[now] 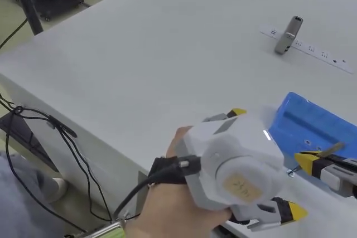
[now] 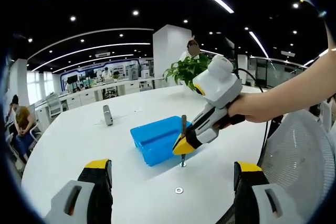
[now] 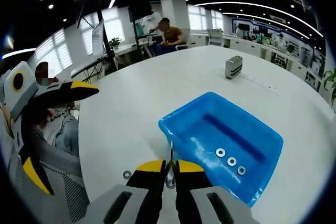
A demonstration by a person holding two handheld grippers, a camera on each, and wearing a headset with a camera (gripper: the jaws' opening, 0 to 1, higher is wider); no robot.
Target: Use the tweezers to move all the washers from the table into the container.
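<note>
- The right gripper [image 3: 170, 167] is pinching the tweezers [image 2: 183, 123]; the tips, hard to make out, are sitting at a washer [image 2: 182, 164] beside the container [image 3: 262, 145].
- The left gripper [image 2: 172, 166] is gaping wide near the table's [image 1: 139, 71] near edge.
- Three washers [image 3: 231, 161] are lying in the container.

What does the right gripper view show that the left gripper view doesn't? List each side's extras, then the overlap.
Right gripper view: three washers lying inside the blue container. Left gripper view: the right gripper seen from outside, shut on the tweezers, with the hand that holds it. Both: the container, the white table, a loose washer on it, and a grey box farther back.
</note>
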